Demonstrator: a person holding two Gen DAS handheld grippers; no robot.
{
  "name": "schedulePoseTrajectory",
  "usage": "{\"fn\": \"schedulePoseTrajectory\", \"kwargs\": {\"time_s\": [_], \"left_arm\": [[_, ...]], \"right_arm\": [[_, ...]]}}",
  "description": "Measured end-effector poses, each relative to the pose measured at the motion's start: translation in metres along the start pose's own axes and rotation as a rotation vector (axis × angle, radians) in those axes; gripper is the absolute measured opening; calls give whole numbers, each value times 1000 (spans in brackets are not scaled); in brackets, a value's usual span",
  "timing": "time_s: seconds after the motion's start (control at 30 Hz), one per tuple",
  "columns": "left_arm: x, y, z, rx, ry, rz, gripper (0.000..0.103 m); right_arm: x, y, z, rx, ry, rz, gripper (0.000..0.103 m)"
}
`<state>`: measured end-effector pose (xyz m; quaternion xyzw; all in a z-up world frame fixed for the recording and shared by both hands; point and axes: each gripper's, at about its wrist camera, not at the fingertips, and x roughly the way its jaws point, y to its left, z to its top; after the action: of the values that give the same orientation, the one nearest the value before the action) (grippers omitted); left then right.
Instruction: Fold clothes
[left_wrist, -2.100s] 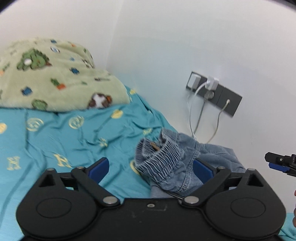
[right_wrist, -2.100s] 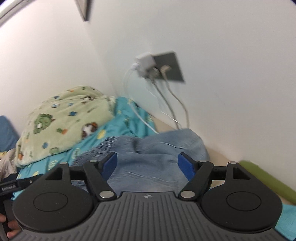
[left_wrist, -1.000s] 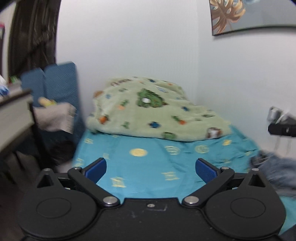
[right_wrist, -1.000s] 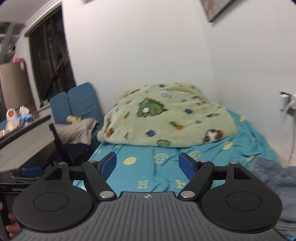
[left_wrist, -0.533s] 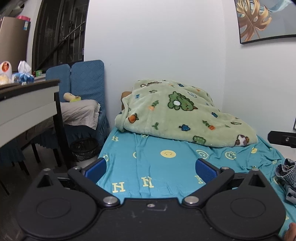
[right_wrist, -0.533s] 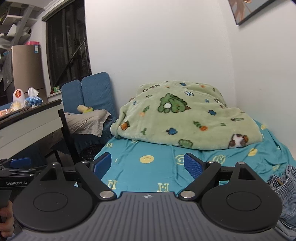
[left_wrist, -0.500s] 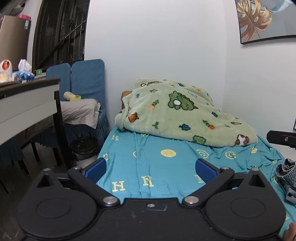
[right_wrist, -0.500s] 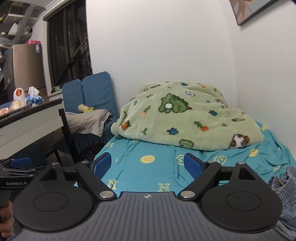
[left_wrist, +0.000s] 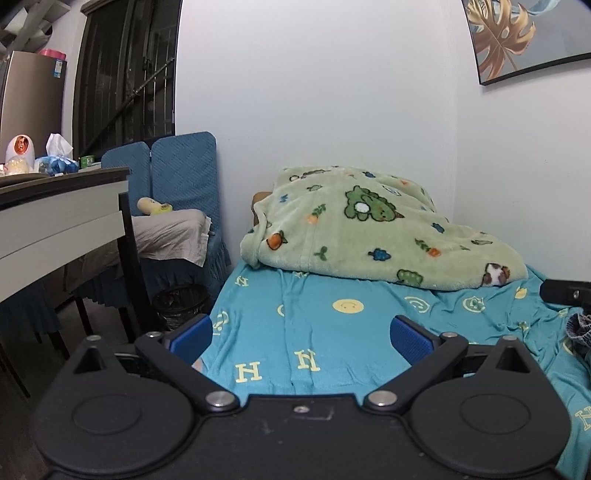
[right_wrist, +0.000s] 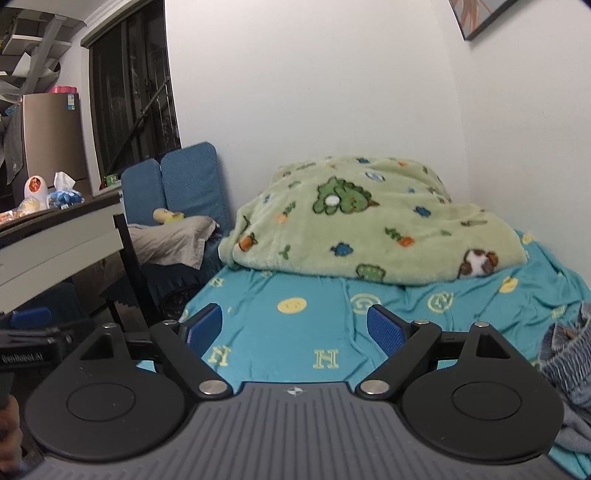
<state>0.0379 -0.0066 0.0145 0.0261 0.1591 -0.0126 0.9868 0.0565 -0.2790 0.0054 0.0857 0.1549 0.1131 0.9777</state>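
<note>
A crumpled blue denim garment (right_wrist: 569, 354) lies on the teal bedsheet (right_wrist: 295, 332) at the far right; only its edge shows in the left wrist view (left_wrist: 580, 332). My left gripper (left_wrist: 301, 332) is open and empty, held above the near part of the sheet (left_wrist: 332, 332). My right gripper (right_wrist: 295, 325) is open and empty, left of the denim and apart from it. The other gripper's tip shows at the right edge of the left wrist view (left_wrist: 565, 291) and at the left edge of the right wrist view (right_wrist: 26, 321).
A green cartoon-print blanket (left_wrist: 369, 240) is heaped at the head of the bed against the wall. A desk (left_wrist: 55, 221) with small items, a blue chair (left_wrist: 177, 184) with grey cloth and a black bin (left_wrist: 181, 302) stand left of the bed.
Both grippers swung away from the denim and the wall sockets to face down the bed. In the last half second they barely moved. Both stayed open and empty.
</note>
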Motion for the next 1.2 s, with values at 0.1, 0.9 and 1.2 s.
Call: {"fn": "schedulePoseTrajectory", "kwargs": {"time_s": [0.1,0.9,1.2], "left_arm": [[2,-1,-4,-15,16,-15,103],[8,-11,-11,-29,15,-29,103],[15,-15,-14,-23,42,-15,103]], "right_arm": [[2,-1,-4,9,20,2,88],[13,9,-10,-69,2,-52,103],[21,5,-14,-52,37,-75,103]]}}
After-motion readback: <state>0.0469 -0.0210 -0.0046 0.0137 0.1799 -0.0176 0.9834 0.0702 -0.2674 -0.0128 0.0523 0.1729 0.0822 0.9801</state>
